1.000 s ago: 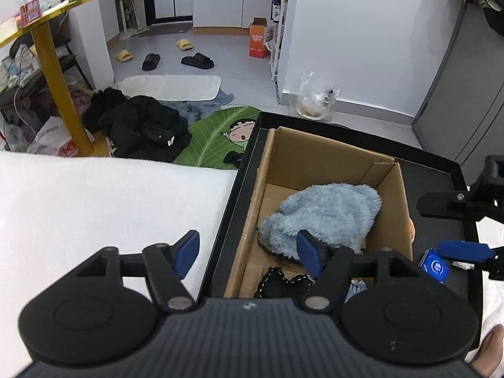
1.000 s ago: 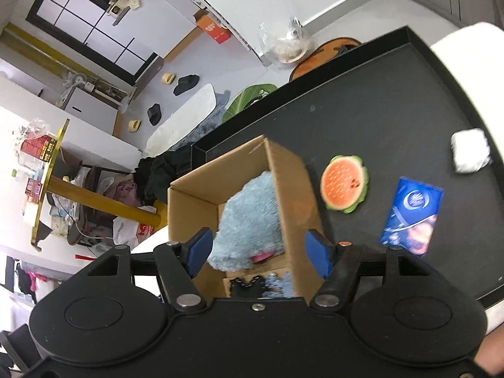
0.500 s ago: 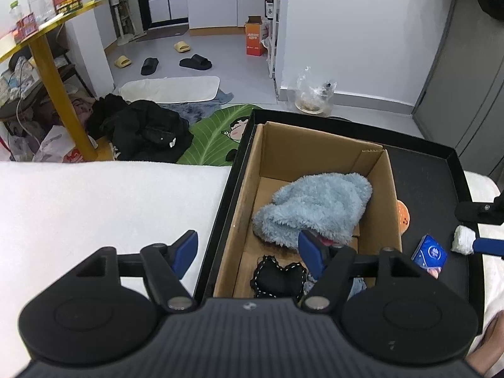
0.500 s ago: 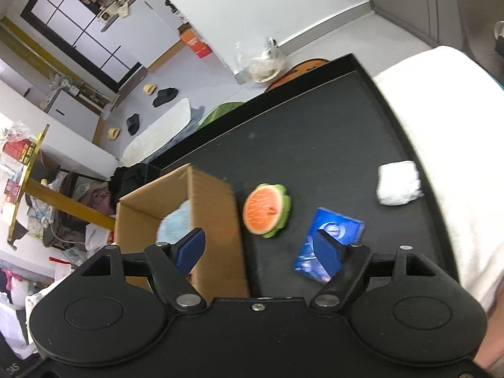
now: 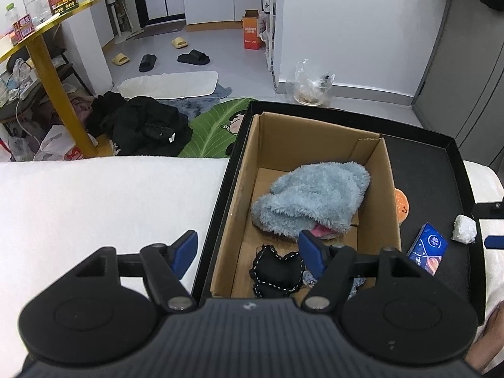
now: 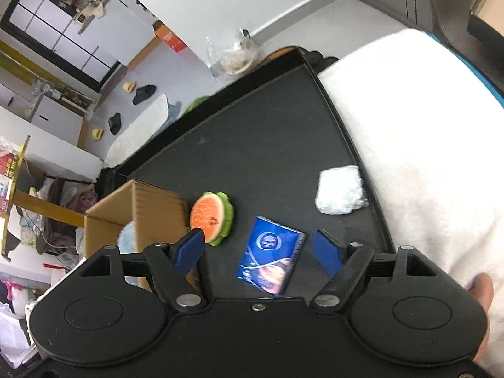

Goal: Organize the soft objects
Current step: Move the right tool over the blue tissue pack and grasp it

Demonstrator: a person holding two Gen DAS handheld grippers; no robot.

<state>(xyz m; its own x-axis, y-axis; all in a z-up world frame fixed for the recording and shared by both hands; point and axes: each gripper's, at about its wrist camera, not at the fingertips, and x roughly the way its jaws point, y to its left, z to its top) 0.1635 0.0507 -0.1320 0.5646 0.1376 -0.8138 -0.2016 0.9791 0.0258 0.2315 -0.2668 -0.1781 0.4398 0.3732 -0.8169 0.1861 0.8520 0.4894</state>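
Right hand-held gripper [image 6: 260,250] held wide over black tray [image 6: 267,132], nothing clamped; blue tissue pack [image 6: 271,255] seen between its pads, untouched. Left hand-held gripper [image 5: 249,250] held wide, empty, straddling near-left wall of cardboard box [image 5: 318,145]. Inside box: black heart cushion [image 5: 277,271] nearest, blue fluffy item [image 5: 312,198] behind it. Watermelon toy [image 6: 211,218] laid just right of box; white wad [image 6: 339,194] farther right of box, by tray rim.

Lt-blue fuzzy hat [image 5: 310,200], brown box [image 5: 315,140], black tray [image 6: 267,145].
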